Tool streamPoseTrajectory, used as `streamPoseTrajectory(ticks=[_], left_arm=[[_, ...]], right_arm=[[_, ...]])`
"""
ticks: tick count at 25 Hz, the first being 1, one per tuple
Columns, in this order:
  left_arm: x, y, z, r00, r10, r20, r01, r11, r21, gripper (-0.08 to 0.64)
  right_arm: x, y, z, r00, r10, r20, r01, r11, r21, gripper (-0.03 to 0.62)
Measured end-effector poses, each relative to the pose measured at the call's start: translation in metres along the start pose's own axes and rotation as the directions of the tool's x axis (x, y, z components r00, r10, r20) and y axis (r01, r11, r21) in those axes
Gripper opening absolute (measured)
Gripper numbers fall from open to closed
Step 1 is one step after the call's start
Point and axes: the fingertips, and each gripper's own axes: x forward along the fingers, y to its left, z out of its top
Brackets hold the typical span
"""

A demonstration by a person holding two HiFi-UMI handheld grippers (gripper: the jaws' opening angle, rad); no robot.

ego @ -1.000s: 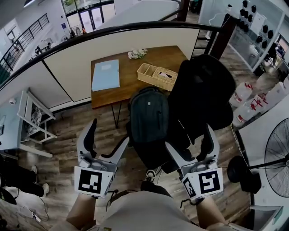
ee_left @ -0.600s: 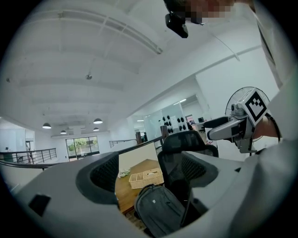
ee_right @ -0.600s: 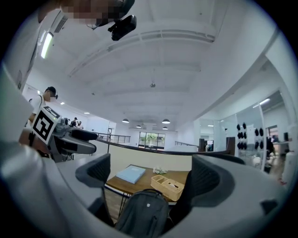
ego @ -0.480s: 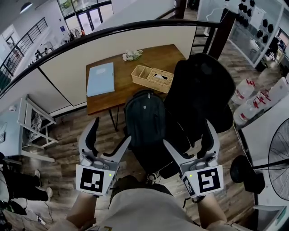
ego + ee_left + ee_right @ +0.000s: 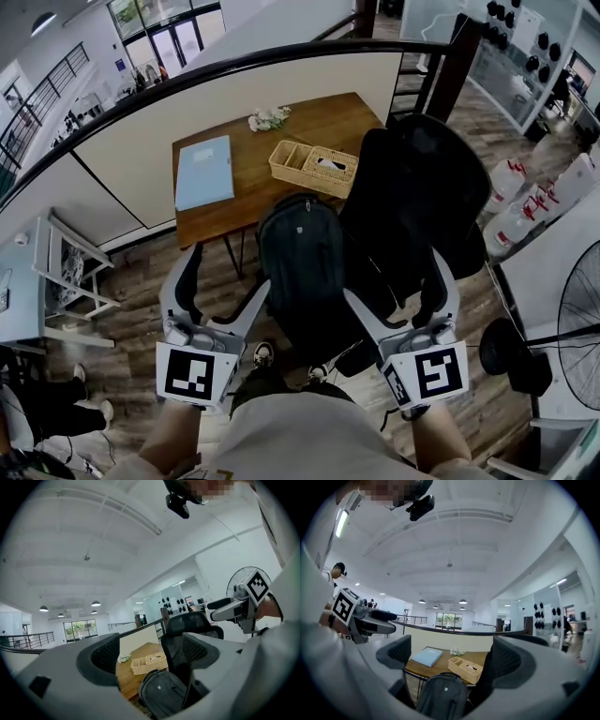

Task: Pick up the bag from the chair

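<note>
A dark grey backpack (image 5: pixel 302 258) stands upright on the seat of a black office chair (image 5: pixel 422 197), leaning against its mesh back. It also shows low in the left gripper view as the backpack (image 5: pixel 161 698) and in the right gripper view as the backpack (image 5: pixel 443 698). My left gripper (image 5: pixel 222 277) is open, held in front of the bag to its left. My right gripper (image 5: pixel 398 281) is open too, in front of the chair on the bag's right. Neither touches the bag, and nothing lies between the jaws.
Behind the chair stands a wooden table (image 5: pixel 262 169) with a blue folder (image 5: pixel 204 172), a wicker basket (image 5: pixel 312 167) and white flowers (image 5: pixel 268 118). A black railing (image 5: pixel 141 92) runs behind it. A floor fan (image 5: pixel 572 328) and white bottles (image 5: pixel 525 202) stand at the right.
The view has shifted slightly, with both grippers closing in a little on the chair. A shoe now shows below the seat. Both grippers stay open.
</note>
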Motion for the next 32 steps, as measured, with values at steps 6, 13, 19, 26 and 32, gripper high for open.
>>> streamPoseTrajectory(ticks=[6,13,19,26,32], left_arm=[[0.016,0.033,-0.003,0.999,-0.049,0.011,0.049,0.999,-0.006,0.417],[0.039,0.068,-0.024,0.993,-0.116,-0.006,0.116,0.993,-0.006,0.417],[0.075,0.089,-0.058,0.985,-0.163,-0.057,0.162,0.987,-0.018,0.417],[0.129,0.093,-0.128,0.965,-0.214,-0.150,0.206,0.976,-0.070,0.417],[0.171,0.087,-0.202,0.935,-0.252,-0.250,0.232,0.967,-0.106,0.417]], right_arm=[[0.029,0.009,0.002,0.999,-0.047,-0.020,0.047,0.999,0.008,0.541],[0.070,0.016,-0.013,0.991,-0.118,-0.062,0.120,0.993,0.021,0.541],[0.116,0.010,-0.049,0.981,-0.142,-0.131,0.148,0.988,0.037,0.537],[0.178,-0.010,-0.129,0.957,-0.125,-0.261,0.169,0.973,0.155,0.523],[0.221,-0.022,-0.211,0.926,-0.107,-0.362,0.177,0.970,0.167,0.523]])
